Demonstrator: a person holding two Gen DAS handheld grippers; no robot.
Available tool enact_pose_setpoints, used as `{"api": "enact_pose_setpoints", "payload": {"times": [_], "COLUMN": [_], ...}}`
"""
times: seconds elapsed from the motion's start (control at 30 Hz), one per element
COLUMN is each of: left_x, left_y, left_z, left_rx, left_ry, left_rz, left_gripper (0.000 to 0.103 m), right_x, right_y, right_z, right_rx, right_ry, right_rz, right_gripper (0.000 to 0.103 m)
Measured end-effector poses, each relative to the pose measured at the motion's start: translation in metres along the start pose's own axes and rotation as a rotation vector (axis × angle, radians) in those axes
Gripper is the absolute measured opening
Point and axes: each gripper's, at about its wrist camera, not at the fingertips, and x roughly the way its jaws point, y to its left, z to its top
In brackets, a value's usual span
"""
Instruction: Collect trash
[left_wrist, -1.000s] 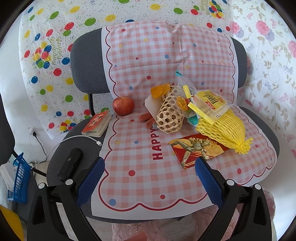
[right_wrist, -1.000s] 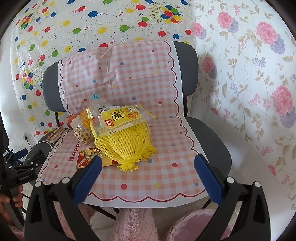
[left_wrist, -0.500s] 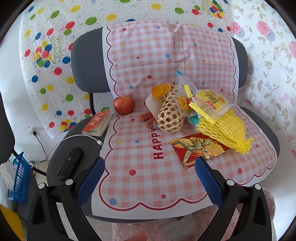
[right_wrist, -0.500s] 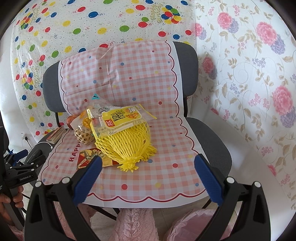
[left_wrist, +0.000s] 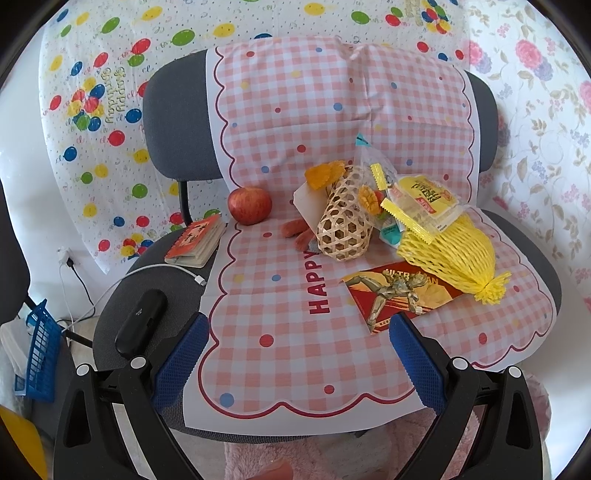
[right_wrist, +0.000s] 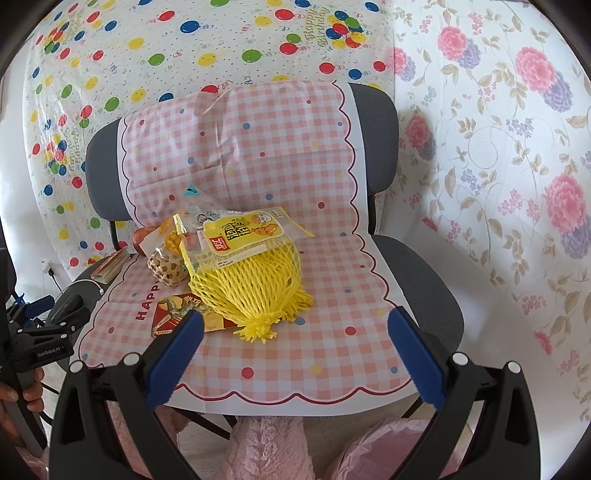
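Left gripper (left_wrist: 295, 354) hovering low before the chair (left_wrist: 173, 122), blue fingers (left_wrist: 181, 362) spread wide, nothing between them. Right gripper (right_wrist: 295, 343) likewise poised at the seat's front edge, fingers spread, empty. Both well short of the pile.

Over seat and backrest, a pink checked cloth (left_wrist: 288, 325), "HAPPY" printed across it. On the cloth, trash heaped toward the back right: yellow foam net (left_wrist: 454, 254) lying on its side, tufted end pointing forward. Resting on top of the net, a yellow snack wrapper (left_wrist: 424, 206). Behind it, a clear crinkled bag (left_wrist: 373, 166). Just left, a woven basket (left_wrist: 343, 229) tipped on its side, touching the clear bag. In front of the net, a red picture card (left_wrist: 399, 295) flat on the cloth, its far corner tucked under the net.

Left of the basket, apart from the pile, an apple (left_wrist: 249, 205). On bare seat fabric beyond the cloth's left edge: a small notebook (left_wrist: 197, 240), a white cable (left_wrist: 162, 273), a black case (left_wrist: 140, 326).

From the right wrist view, the net (right_wrist: 251, 280) dead ahead, nearest item to those fingers. Seen at far left there, the left gripper's black frame (right_wrist: 40, 343), held in a hand (right_wrist: 22, 384).
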Motion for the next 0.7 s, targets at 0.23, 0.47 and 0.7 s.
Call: {"api": "enact_pose_setpoints", "payload": {"times": [0.23, 0.47, 0.7], "left_x": [0.016, 0.031, 0.049], "left_y": [-0.002, -0.007, -0.015], "left_z": [-0.002, 0.005, 0.014], "left_rx": [-0.015, -0.021, 0.017], "left_ry": [0.043, 0.065, 0.045], "left_rz": [0.009, -0.025, 0.005], "left_gripper": [0.097, 0.097, 0.097], "right_x": [0.024, 0.064, 0.101], "right_y": [0.012, 0.017, 0.036], "right_z": [-0.004, -0.005, 0.008], "right_rx": [-0.08, -0.122, -0.158], "right_ry": [0.031, 0.102, 0.093], "right_rz": [-0.015, 0.009, 0.06], "right_gripper": [0.097, 0.097, 0.097]}}
